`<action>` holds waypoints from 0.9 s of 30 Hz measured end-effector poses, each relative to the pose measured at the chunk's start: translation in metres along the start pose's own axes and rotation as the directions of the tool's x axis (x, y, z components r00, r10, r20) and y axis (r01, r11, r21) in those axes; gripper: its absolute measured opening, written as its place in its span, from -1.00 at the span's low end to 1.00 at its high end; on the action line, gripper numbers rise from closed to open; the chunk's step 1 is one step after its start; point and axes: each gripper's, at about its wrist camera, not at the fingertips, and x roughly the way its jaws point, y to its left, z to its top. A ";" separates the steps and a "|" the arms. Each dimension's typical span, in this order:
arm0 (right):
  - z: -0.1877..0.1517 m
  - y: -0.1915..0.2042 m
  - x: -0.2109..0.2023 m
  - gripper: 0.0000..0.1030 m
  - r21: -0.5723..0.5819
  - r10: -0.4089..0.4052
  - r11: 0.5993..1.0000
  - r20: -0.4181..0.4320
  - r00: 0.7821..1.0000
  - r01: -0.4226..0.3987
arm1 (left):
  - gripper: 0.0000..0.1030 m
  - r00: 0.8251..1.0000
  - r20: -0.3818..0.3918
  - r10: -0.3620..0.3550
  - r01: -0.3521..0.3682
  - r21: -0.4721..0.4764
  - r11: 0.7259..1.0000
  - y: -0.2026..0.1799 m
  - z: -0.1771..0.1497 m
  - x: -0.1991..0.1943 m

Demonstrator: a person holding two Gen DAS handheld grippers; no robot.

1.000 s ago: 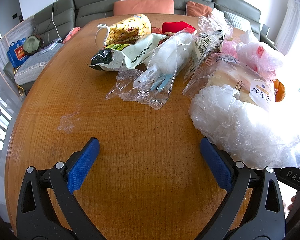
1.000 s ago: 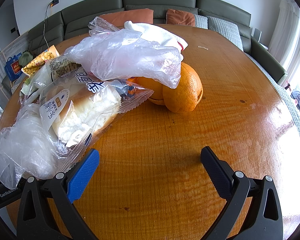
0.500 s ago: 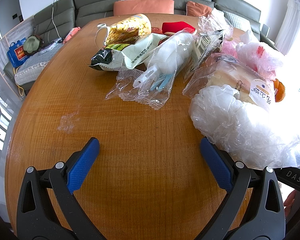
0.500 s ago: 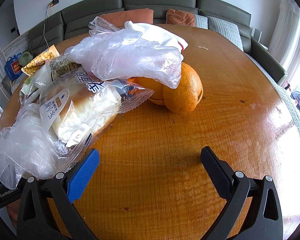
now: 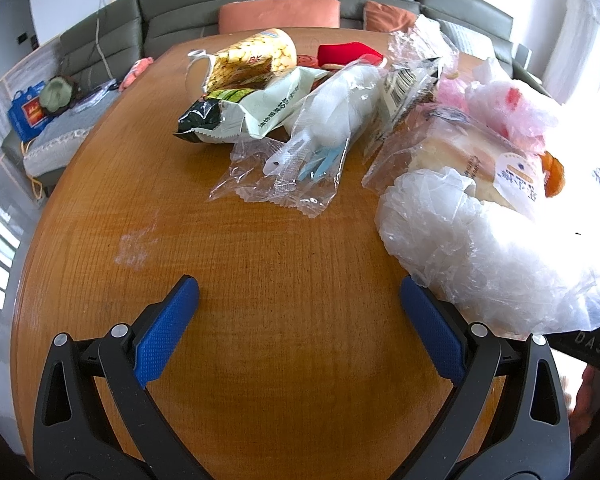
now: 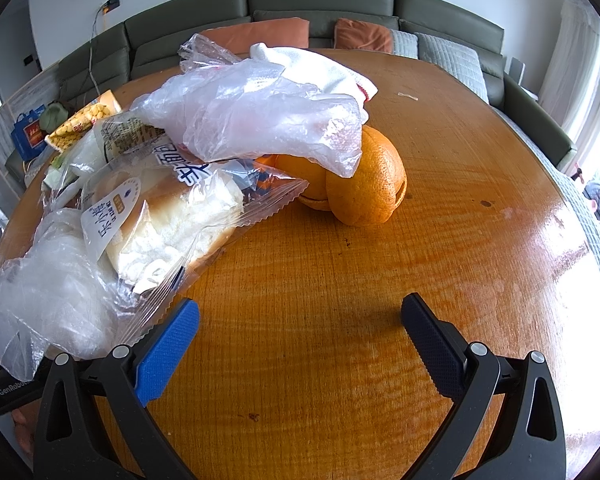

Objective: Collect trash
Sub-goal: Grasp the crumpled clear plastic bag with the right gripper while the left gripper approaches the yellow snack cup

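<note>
— Left wrist cam? 
— Left gripper (image 5: 299,294) wide open, empty; crumpled clear bag (image 5: 476,252) touching its right finger, snack wrappers (image 5: 260,108) ahead.
— Right wrist? 
— Right gripper (image 6: 300,316) open, empty; bread packet (image 6: 160,220) at left finger, orange peel (image 6: 360,184) ahead.

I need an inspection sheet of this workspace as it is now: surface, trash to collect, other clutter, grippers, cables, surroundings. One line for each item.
Surface: round wooden table, glossy, with a pale smear on its left part.
Job's things: crumpled clear plastic bag; bread wrapper with bread still inside; empty clear wrapper; green-white snack bag; orange peel partly under a thin plastic bag.
Clutter: white mug; red item; white cloth.
Grippers: left gripper open, empty; right gripper open, empty.
Cables: one hanging down the wall behind the sofa.
Surroundings: grey-green sofa, orange cushions, blue bag.
</note>
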 end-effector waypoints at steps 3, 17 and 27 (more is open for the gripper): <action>0.000 -0.004 -0.010 0.95 0.000 0.021 1.000 -0.009 1.000 -0.021 | 0.88 1.000 -0.008 -0.014 0.014 -0.008 1.000 0.003 -0.001 -0.003; 0.020 0.019 -0.093 0.76 -0.143 0.190 0.973 0.057 0.980 -0.180 | 0.88 0.998 0.068 -0.014 0.016 -0.029 0.999 0.040 0.020 -0.062; 0.013 0.120 -0.078 0.58 -0.303 0.339 0.891 -0.049 0.940 -0.337 | 0.88 0.996 0.090 0.009 -0.002 -0.080 0.997 0.088 0.029 -0.074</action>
